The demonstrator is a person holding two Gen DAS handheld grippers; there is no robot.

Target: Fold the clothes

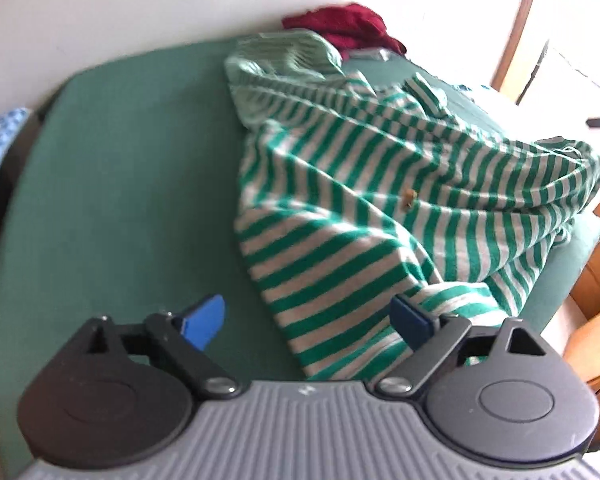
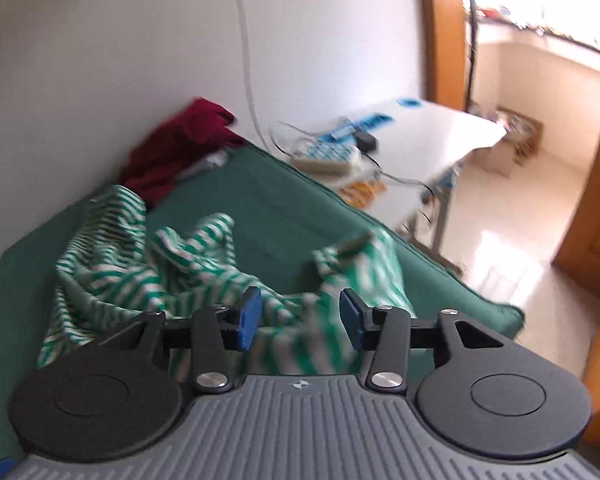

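Fold clothes | green-and-white striped knit garment (image 1: pixel 364 208) lies rumpled on green padded surface (image 1: pixel 120 200), awaiting flattening | my left gripper (image 1: pixel 308 320) gapes wide, empty | my right gripper (image 2: pixel 298 318) half-open, gripping nothing

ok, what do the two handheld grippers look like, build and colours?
Both look alike. The left gripper and right gripper each have a grey ribbed plastic body with a small round mark at its front edge, two round black discs, black linkage arms on silver screws, and blue rectangular finger pads. No cables, hands or sleeves visible.
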